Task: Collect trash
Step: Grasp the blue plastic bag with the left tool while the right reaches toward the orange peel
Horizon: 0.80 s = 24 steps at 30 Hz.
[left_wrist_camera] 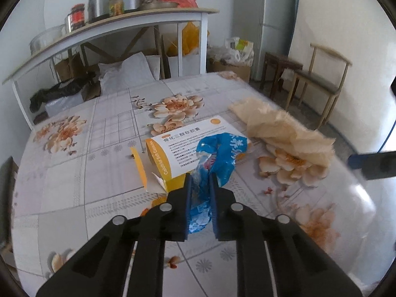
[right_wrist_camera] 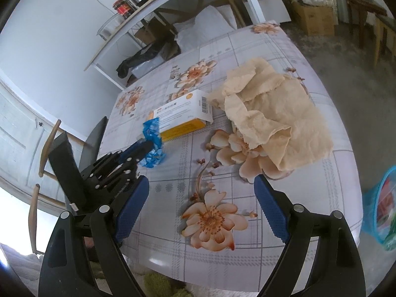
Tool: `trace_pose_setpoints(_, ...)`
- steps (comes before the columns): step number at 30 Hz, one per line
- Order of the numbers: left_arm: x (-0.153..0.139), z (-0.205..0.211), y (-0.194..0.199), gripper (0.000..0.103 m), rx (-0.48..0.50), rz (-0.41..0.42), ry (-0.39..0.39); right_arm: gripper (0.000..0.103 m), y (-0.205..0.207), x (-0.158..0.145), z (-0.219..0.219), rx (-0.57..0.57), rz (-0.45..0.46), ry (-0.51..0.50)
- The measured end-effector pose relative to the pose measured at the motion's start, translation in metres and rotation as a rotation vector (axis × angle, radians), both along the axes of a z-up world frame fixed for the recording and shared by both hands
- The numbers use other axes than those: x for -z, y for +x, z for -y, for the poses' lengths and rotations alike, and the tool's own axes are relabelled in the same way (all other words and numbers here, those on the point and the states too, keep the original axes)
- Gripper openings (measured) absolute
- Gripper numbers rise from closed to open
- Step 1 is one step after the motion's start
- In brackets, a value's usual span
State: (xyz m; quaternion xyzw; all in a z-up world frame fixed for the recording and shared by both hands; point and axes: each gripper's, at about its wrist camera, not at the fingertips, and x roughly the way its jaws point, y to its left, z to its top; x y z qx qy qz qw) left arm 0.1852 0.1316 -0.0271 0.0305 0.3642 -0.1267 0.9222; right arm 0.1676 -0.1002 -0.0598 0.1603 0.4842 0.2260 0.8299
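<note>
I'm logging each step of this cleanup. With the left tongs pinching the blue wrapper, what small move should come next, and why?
Probably lift the blue wrapper clear: the left tongs are shut on it beside the medicine box, and the blue basket sits off the table's far side. The right tongs are open over the table.

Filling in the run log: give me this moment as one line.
left gripper: shut on blue wrapper | right gripper: open, empty | medicine box, crumpled paper: on table
</note>
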Motion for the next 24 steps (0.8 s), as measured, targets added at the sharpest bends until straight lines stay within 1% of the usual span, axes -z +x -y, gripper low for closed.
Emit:
trace_pose_setpoints(3,-0.011,-0.015,-0.014,0.013,-0.001,0.001,-0.101,0.083,0.0,-0.002,-0.002,-0.011,0.008,0.001)
trace_pose_setpoints(4,-0.016,-0.025,-0.023,0.013,-0.002,0.003,-0.154,0.083,0.0,-0.004,-0.005,-0.021,0.014,0.003)
trace_pose_setpoints(5,-0.019,-0.031,-0.029,0.013,-0.004,0.003,-0.186,0.083,0.001,-0.004,-0.007,-0.029,0.016,0.004)
trace_pose_setpoints(6,-0.022,-0.038,-0.036,0.013,-0.014,0.003,-0.213,0.083,0.002,-0.004,-0.011,-0.04,0.017,0.007)
trace_pose_setpoints(8,-0.023,-0.05,-0.047,0.013,-0.043,-0.002,-0.235,0.081,0.007,-0.003,-0.02,-0.068,0.013,0.025)
trace_pose_setpoints(9,-0.022,-0.056,-0.051,0.013,-0.063,-0.009,-0.239,0.08,0.01,-0.002,-0.026,-0.082,0.009,0.035)
trace_pose_setpoints(11,-0.018,-0.07,-0.061,0.013,-0.124,-0.034,-0.223,0.075,0.018,0.002,-0.042,-0.122,-0.003,0.055)
trace_pose_setpoints(15,-0.005,-0.093,-0.073,0.013,-0.225,-0.083,-0.208,0.067,0.029,0.008,-0.09,-0.222,-0.002,0.042)
trace_pose_setpoints(17,0.0,-0.102,-0.077,0.013,-0.254,-0.096,-0.215,0.064,0.033,0.011,-0.117,-0.281,0.009,0.019)
trace_pose_setpoints(20,0.005,-0.111,-0.08,0.013,-0.286,-0.107,-0.211,0.06,0.037,0.017,-0.154,-0.342,0.044,-0.055)
trace_pose_setpoints(24,0.008,-0.117,-0.081,0.013,-0.299,-0.112,-0.196,0.05,0.043,0.028,-0.179,-0.365,0.056,-0.12)
